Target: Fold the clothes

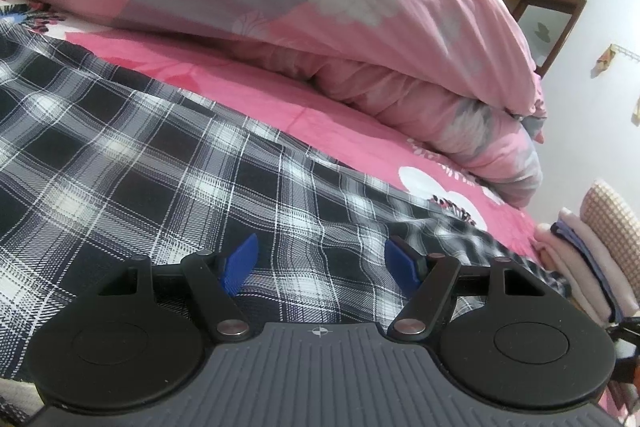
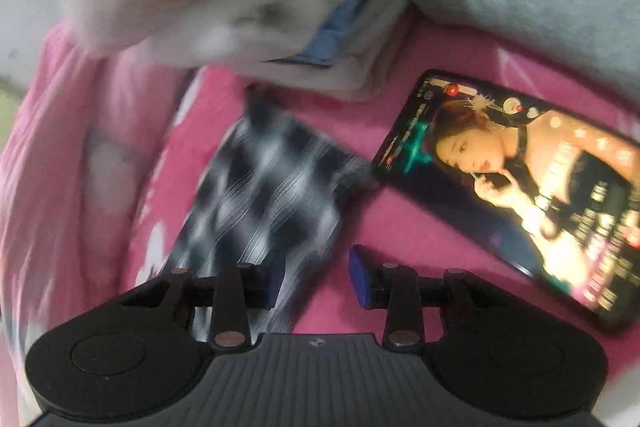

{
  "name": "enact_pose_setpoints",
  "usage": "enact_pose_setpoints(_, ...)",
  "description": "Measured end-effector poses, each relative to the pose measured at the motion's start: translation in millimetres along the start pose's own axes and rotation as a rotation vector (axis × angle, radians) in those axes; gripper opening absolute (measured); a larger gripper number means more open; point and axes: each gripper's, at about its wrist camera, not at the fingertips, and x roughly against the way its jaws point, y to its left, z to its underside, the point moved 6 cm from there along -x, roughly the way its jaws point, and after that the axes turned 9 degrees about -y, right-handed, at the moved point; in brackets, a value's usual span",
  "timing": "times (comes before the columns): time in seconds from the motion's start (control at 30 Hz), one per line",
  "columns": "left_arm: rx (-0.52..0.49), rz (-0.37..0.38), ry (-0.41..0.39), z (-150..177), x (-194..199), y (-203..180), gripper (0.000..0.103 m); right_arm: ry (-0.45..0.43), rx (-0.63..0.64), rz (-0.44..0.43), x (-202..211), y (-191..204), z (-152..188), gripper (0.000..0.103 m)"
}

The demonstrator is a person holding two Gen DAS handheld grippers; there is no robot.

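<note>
Pink bedsheet (image 1: 340, 131); plaid shirt (image 1: 160, 155) lies under open left jaws.

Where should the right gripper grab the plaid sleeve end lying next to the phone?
Probably at the free end of the plaid sleeve, at its corner nearest the phone. It lies flat on the pink sheet, so come in low from the open sheet side and pinch the edge. The right gripper is open, nothing clamped.

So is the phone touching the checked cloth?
Cannot tell. In the right wrist view the phone lies on the pink sheet with its corner right at the checked cloth's edge, but blur hides whether they meet.
</note>
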Motion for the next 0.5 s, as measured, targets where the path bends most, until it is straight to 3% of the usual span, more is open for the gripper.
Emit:
enact_pose_setpoints(0.03, 0.001, 0.000, 0.000, -0.1, -0.1, 0.1, 0.071, -0.021, 0.017, 0.002, -1.5, 3.6, -1.8, 0.030)
enact_pose_setpoints(0.07, 0.002, 0.000, 0.000, 0.0, -0.2, 0.2, 0.071, -0.043, 0.037, 0.005, -1.9, 7.5, -3.5, 0.012)
enact_pose_setpoints(0.1, 0.003, 0.001, 0.000, 0.0, -0.2, 0.4, 0.071, -0.069, 0.058, -0.003, 0.9, 10.0, -7.3, 0.006)
enact_pose_setpoints(0.23, 0.002, 0.001, 0.001, -0.2, -0.3, 1.6, 0.071, -0.163, 0.129, 0.017, 18.4, 8.0, -24.0, 0.004)
enact_pose_setpoints(0.37, 0.006, 0.003, 0.000, -0.5, -0.4, 1.9, 0.070, -0.156, 0.105, 0.077, 12.8, -13.1, -28.1, 0.003)
enact_pose_setpoints(0.5, 0.009, 0.004, 0.000, -0.3, -0.4, 1.7, 0.070, -0.187, 0.128, 0.082, 17.6, -12.2, -24.8, 0.003)
